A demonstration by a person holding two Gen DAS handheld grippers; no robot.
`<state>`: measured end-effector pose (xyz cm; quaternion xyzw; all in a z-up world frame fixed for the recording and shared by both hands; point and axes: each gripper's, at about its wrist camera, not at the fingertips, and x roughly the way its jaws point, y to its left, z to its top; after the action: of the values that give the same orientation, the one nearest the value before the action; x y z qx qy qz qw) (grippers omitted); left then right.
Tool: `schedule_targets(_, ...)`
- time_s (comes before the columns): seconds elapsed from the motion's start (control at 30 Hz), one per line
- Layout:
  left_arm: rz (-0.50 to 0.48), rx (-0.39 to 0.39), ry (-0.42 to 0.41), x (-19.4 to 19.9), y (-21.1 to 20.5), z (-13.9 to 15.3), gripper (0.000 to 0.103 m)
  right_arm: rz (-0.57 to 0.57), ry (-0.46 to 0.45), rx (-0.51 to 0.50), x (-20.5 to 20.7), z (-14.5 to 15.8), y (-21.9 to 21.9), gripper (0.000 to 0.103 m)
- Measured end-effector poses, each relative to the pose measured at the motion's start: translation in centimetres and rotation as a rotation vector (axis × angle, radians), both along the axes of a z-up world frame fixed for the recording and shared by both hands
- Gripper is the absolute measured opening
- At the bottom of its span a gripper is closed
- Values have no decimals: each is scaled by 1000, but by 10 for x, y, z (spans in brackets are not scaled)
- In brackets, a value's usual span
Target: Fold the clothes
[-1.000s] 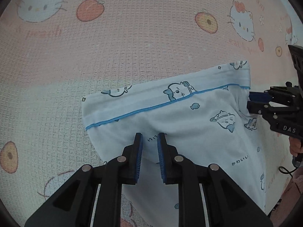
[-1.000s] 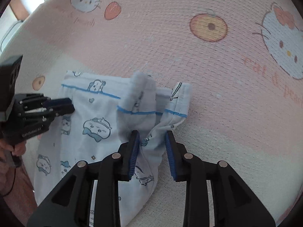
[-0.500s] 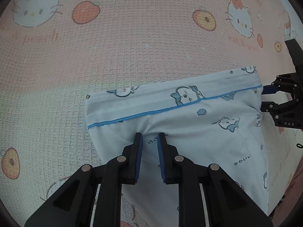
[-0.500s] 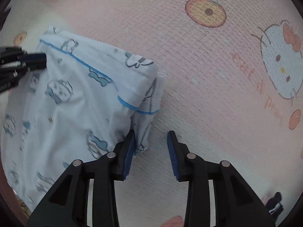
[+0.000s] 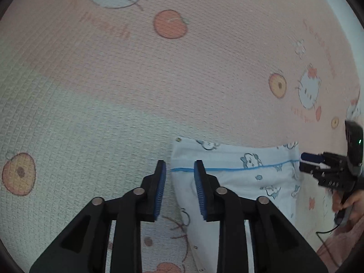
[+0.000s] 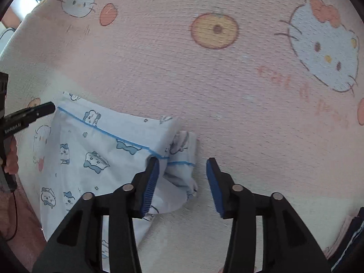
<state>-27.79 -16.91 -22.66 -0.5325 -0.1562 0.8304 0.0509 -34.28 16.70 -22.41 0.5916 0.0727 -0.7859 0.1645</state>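
Left tongs [image 5: 178, 177] spread, holding nothing, at the garment [image 5: 238, 177] left edge. Right tongs [image 6: 182, 175] wide, empty, over its bunched right corner on the pink bedspread [image 6: 227, 91].

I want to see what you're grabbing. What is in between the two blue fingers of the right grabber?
In the right wrist view, the right gripper stands open, with a bunched corner of the white cartoon-print garment beside its left finger and bare pink blanket filling the rest.

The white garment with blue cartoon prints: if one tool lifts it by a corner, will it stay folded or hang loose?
The garment is probably thin and floppy: its right end bunches into soft wrinkles. Lifted by one corner it would likely sag and unfold. It looks light, and may drag on the textured blanket rather than slide.
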Motion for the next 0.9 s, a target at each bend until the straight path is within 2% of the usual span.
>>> schedule_targets(0.03, 3, 17, -24, -2, -3, -7, 38, -7, -2, 52, -4, -8, -4, 54)
schedule_targets(0.07, 7, 33, -48, -4, -7, -13, 38, -28, -6, 58, -7, -11, -4, 57)
schedule_targets(0.1, -1, 33, -51, -5, -6, -17, 38, -55, -10, 48, -10, -13, -3, 62)
schedule_targets(0.27, -93, -6, -5, -13, 15, -17, 38, -117, -27, -39, -16, -15, 6, 63)
schedule_targets(0.33, -121, -75, 13, -17, 25, -17, 36, -133, -22, -75, -17, -9, 16, 50)
schedule_targets(0.37, -133, -107, 18, -15, 30, -18, 36, -152, -2, -77, -16, -2, 25, 37)
schedule_targets(0.4, -138, -120, 19, -14, 32, -18, 36, -171, 17, -79, -15, 4, 35, 35)
schedule_targets(0.47, -144, -131, 19, -15, 32, -17, 36, -210, 56, -82, -14, 17, 53, 37)
schedule_targets(0.53, -132, -111, 13, -16, 28, -16, 36, -248, 94, -86, -12, 30, 71, 38)
schedule_targets(0.6, -117, -81, 7, -17, 22, -16, 36, -204, 80, -145, -13, 35, 61, 46)
schedule_targets(0.7, -113, -54, 5, -16, 15, -16, 36, -57, 19, -61, -5, 20, 43, 47)
schedule_targets(0.83, -106, -36, 3, -15, 9, -14, 36, -75, -9, -28, 7, 11, 55, 48)
schedule_targets(0.87, -104, -9, 5, -15, 7, -13, 34, -83, -16, -22, 10, 9, 58, 48)
schedule_targets(0.9, -111, 31, 2, -13, 8, -14, 22, -91, -22, -15, 13, 7, 62, 50)
